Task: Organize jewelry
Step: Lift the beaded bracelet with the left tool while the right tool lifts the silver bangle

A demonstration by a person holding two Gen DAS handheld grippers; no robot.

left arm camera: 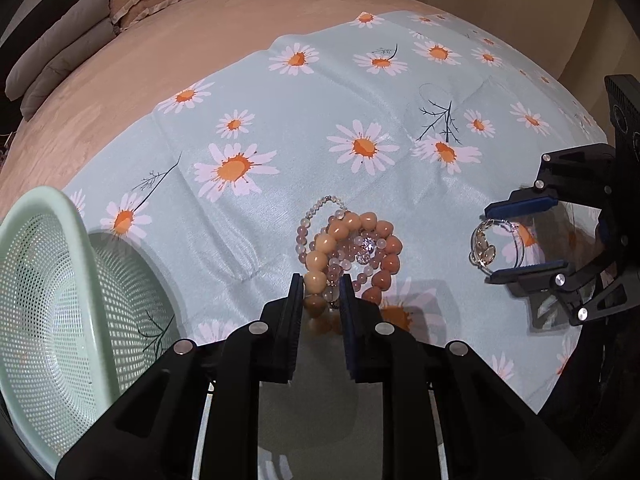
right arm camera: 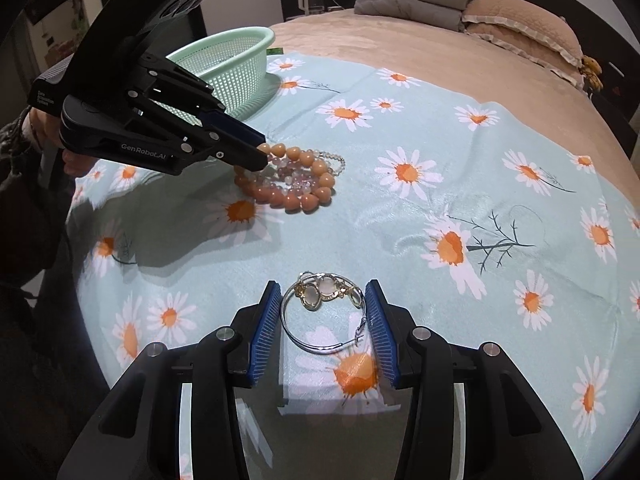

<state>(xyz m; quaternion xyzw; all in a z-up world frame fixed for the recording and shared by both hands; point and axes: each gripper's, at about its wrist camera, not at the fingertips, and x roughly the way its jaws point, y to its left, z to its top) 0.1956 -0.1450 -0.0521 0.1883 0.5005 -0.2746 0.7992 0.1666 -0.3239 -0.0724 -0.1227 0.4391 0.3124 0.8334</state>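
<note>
On the daisy-print pale blue cloth (right arm camera: 440, 160), both pickups are mid-grasp. Left gripper (left arm camera: 320, 286) is pinched onto the pile of peach and pink beaded bracelets (left arm camera: 352, 248); right gripper (right arm camera: 322, 308) straddles the silver bangle with gold stone charms (right arm camera: 324, 312), jaws apart. Next likely: close, lift, carry to the mint-green perforated plastic basket (left arm camera: 36, 280), which looks empty.
</note>
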